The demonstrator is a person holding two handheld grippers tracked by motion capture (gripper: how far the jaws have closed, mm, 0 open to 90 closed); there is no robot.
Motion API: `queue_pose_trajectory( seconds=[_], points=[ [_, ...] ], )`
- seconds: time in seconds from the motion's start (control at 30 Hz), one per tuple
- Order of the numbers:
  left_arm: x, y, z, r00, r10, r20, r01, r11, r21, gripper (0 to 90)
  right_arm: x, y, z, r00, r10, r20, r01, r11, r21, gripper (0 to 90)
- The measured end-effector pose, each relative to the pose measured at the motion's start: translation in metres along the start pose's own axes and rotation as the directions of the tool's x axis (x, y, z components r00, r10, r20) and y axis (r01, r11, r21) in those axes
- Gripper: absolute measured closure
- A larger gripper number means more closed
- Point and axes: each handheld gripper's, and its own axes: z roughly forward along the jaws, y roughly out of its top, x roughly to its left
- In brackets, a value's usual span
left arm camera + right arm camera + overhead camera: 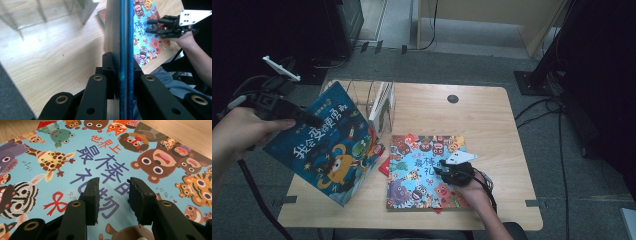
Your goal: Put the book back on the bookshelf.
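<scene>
Left tool point(304, 120) clamps blue book point(329, 145), carrying it toward rack point(362, 97) upper left; right tool point(451, 172) gapes empty over animal book point(412, 175); next: slot upright.

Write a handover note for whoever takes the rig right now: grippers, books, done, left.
Left gripper: shut on the dark blue book, held tilted above the table's left side.
Right gripper: jaws apart, nothing between them, over the light blue animal book, which lies flat on the table.
Clear wire rack at the back already holds one book upright.
Left, probably: rack the dark blue book, then the flat one.
</scene>
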Motion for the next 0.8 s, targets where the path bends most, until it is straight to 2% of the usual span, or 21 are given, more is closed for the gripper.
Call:
queue_pose_trajectory(
  seconds=[0.17, 0.33, 0.47, 0.63, 0.73, 0.8],
  points=[
    [0.02, -0.012, -0.009, 0.9975, -0.07, -0.01, 0.069, 0.9975, -0.016, 81.9, -0.001, 0.0, 0.0, 1.0, 0.0, -0.001, 0.0, 1.0, 0.002, 58.9],
    [0.045, -0.017, -0.018, 0.9884, -0.15, -0.026, 0.148, 0.988, -0.042, 82.0, -0.001, 0.001, 0.001, 1.0, -0.001, 0.0, 0.001, 1.0, 0.004, 56.5],
    [0.058, -0.016, -0.025, 0.9812, -0.187, -0.049, 0.184, 0.9811, -0.061, 81.1, -0.001, 0.001, 0.001, 1.0, 0.002, -0.002, -0.002, 1.0, 0.003, 56.4],
    [0.075, -0.012, -0.033, 0.967, -0.248, -0.057, 0.243, 0.9668, -0.077, 81.4, -0.001, 0.001, 0.001, 1.0, 0.001, -0.002, -0.001, 1.0, 0.002, 56.4],
    [0.083, -0.009, -0.035, 0.961, -0.271, -0.054, 0.266, 0.9604, -0.082, 82.0, -0.001, 0.001, 0.001, 1.0, 0.0, -0.001, 0.0, 1.0, 0.002, 56.4],
    [0.088, -0.006, -0.036, 0.9549, -0.291, -0.059, 0.285, 0.954, -0.093, 82.4, -0.001, 0.0, 0.001, 1.0, 0.001, -0.001, -0.001, 1.0, 0.001, 56.5]
  ],
)
